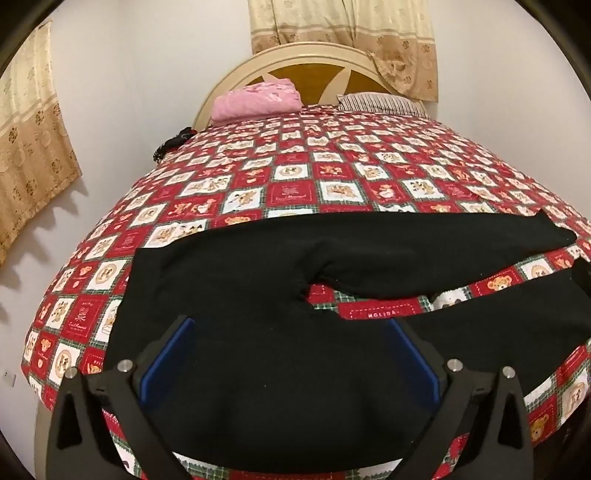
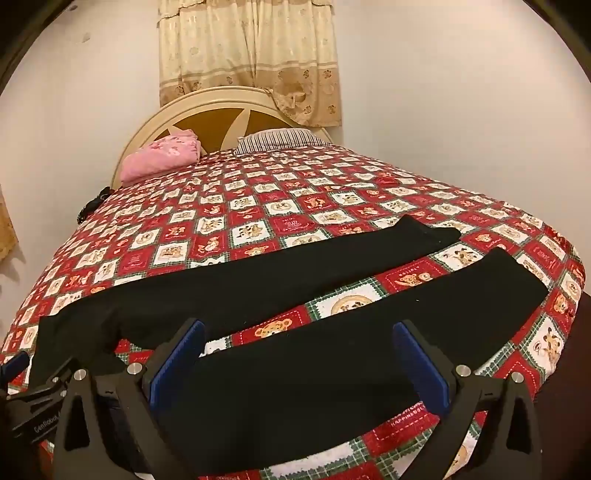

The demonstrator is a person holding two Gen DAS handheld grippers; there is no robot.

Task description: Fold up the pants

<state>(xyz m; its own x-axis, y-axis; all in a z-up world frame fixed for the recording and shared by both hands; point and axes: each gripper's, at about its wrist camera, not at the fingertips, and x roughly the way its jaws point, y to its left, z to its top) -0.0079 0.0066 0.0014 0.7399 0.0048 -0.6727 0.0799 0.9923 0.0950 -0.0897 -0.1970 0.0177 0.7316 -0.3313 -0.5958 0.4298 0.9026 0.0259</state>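
Black pants (image 1: 240,280) lie spread flat on the red patterned bedspread (image 1: 295,173), waist to the left, both legs stretching right with a gap between them. My left gripper (image 1: 290,325) is open and empty, hovering over the waist and seat part. My right gripper (image 2: 298,328) is open and empty over the near leg (image 2: 351,339); the far leg (image 2: 295,266) lies beyond it. The left gripper's body shows at the left edge of the right wrist view (image 2: 22,387).
A pink folded blanket (image 1: 255,101) and a striped pillow (image 1: 380,101) lie at the headboard (image 1: 314,75). A dark object (image 1: 173,142) sits at the bed's left edge. Curtains (image 1: 343,33) hang behind. The bed's near edge is just below the grippers.
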